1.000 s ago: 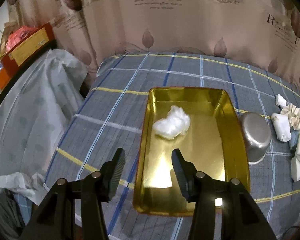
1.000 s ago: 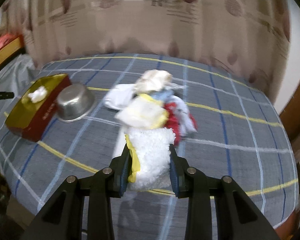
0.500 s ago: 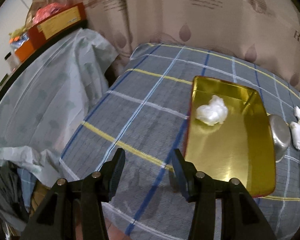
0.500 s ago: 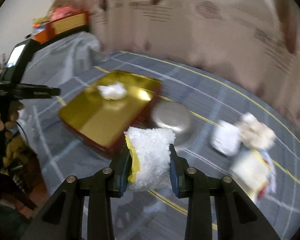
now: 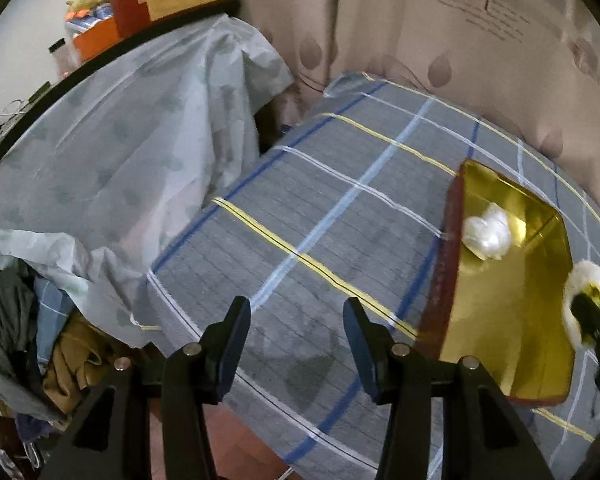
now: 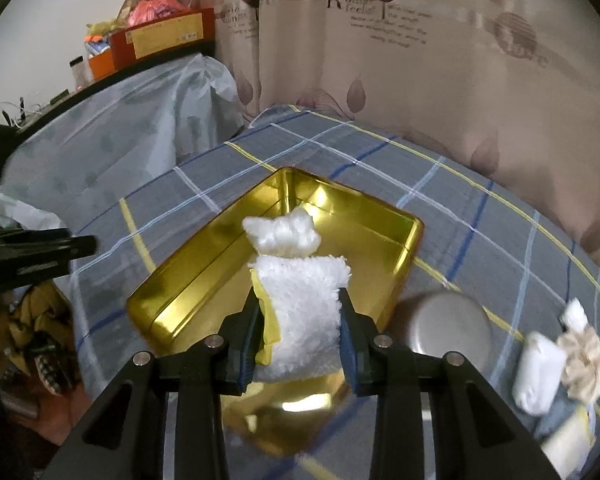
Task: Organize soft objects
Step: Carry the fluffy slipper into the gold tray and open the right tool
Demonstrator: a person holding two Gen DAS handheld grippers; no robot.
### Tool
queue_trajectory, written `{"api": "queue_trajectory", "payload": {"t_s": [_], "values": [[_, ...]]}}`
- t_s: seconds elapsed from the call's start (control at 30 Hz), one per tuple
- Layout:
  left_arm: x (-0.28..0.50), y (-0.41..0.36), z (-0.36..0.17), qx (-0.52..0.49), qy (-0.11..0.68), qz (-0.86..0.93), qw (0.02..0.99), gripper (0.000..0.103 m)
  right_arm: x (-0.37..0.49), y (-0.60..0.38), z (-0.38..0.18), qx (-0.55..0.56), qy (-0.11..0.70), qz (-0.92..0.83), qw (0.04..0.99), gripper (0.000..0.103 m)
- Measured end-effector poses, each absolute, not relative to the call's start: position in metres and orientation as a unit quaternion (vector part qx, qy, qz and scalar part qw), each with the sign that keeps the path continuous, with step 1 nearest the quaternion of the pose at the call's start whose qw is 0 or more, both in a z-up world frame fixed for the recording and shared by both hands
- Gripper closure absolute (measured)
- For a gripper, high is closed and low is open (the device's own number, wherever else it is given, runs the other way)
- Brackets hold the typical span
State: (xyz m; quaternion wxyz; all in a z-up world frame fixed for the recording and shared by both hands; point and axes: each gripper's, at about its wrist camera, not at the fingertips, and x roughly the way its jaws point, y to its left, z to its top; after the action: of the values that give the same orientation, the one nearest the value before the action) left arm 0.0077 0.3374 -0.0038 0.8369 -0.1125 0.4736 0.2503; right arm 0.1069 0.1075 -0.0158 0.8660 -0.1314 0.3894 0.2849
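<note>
the right gripper (image 6: 300, 332) is clamped on a fluffy white cloth with a yellow edge (image 6: 304, 316), holding it upright over the near half of the gold tray (image 6: 204, 304). the left gripper (image 5: 296, 344) stands apart with its jaws wide and nothing between them, out over the checked cover (image 5: 320, 216) beside the tray's red outer wall.

a white tuft (image 6: 280, 234) already lies in the tray toward its far corner. the risks, as i judge them: the cloth is pinched only across its lower part, so its loose top may flop and drag over the rim if it is let go too near the edge. its fibres could also cling to the pads and lift back out as the gripper pulls away. the tray looks light and shiny, so a knock from a finger might shove it into the steel bowl (image 6: 448, 320) just beside it. the remaining soft pieces (image 6: 540, 368) wait further right, near the cover's edge.
</note>
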Motion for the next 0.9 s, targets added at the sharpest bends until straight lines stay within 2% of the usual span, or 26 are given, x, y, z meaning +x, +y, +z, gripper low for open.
{"api": "queue_trajectory", "payload": {"t_s": [0.4,0.47,0.53,0.63,0.9], "values": [[0.009,0.346,-0.006,-0.128,0.471,0.249,0.836,0.054,0.159,0.141,-0.053,-0.146,0.436,0.273,0.845,0.067],[0.009,0.345,-0.006,-0.131,0.470,0.246,0.837,0.054,0.160,0.146,-0.056,-0.158,0.428,0.269,0.848,0.062],[0.009,0.342,-0.005,-0.129,0.468,0.240,0.841,0.054,0.161,0.148,-0.057,-0.160,0.426,0.269,0.849,0.051],[0.010,0.340,-0.005,-0.126,0.465,0.238,0.843,0.054,0.160,0.150,-0.056,-0.161,0.419,0.269,0.852,0.041],[0.010,0.334,-0.005,-0.120,0.464,0.235,0.845,0.054,0.137,0.133,-0.022,-0.143,0.376,0.277,0.873,0.035]]}}
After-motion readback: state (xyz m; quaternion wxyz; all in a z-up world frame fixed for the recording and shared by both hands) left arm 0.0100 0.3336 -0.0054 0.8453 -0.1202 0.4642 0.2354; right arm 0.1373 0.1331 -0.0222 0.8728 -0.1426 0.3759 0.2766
